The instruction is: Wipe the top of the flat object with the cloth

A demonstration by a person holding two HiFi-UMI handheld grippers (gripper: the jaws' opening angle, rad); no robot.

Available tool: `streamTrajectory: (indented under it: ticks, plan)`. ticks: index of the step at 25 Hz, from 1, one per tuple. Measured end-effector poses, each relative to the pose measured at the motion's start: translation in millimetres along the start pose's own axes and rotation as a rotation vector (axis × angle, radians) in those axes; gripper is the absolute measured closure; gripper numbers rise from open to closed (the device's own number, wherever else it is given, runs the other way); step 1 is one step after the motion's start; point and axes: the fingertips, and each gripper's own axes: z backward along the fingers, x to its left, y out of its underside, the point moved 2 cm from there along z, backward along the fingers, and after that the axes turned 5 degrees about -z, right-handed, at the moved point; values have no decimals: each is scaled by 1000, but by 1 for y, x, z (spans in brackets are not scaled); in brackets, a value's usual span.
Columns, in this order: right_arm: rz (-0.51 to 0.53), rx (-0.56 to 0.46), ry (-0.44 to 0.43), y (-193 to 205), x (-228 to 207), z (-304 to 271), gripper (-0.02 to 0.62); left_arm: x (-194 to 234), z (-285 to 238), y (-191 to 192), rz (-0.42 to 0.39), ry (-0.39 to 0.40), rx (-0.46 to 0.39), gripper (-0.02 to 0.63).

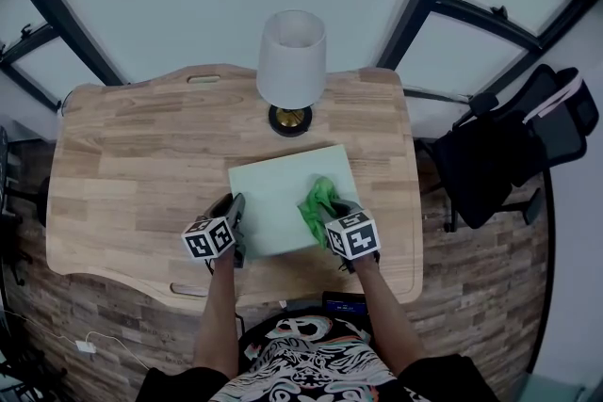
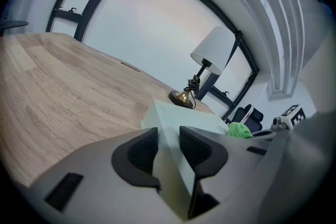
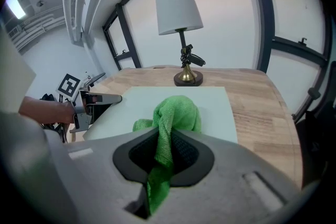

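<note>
Left gripper first: your jaws stand wide but are not idle, since the left gripper view shows the corner of the flat object wedged between the two pads with both faces against it, so I read that as a steadying clamp on the slab. That corner is the one on your side of the lamp and off to its left, close to the near edge of the table. From there the pale green slab runs away from you toward the lamp, its far edge stopping just short of the lamp's brass base, and it lies slightly skewed on the wood, so that its right side reaches out past the lamp. Moving right across it, the cloth sits bunched on the slab's near right part, on your side of the lamp and a little right of it. Your right gripper is pinched tight on that green cloth, a fold drawn down between the pads and the loose bulk resting on the slab ahead of the jaws. What the next stroke seems to turn on is this: nearly all the bare top lies from the cloth toward the lamp and toward your left gripper, hardly any of it to the right. Your right hand is the only one placed to sweep, so strokes should probably run away from you toward the lamp, then step leftward, stopping short of the clamped corner where the two grippers could meet.
</note>
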Motion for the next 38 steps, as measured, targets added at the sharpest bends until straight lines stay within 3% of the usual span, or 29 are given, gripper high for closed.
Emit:
streamTrajectory:
  ticks: [20,28,38]
  plan:
    - [-54,-55,73,12,-37,24,558,0,1,0,-3,-1,1,479]
    - [-35,-20,78,9,-36,24,558,-2,1,0,-40,-6,13,480]
    - [-12,-25,78,-5,-37,15,558,-4,2,0,-30,-2,11,480]
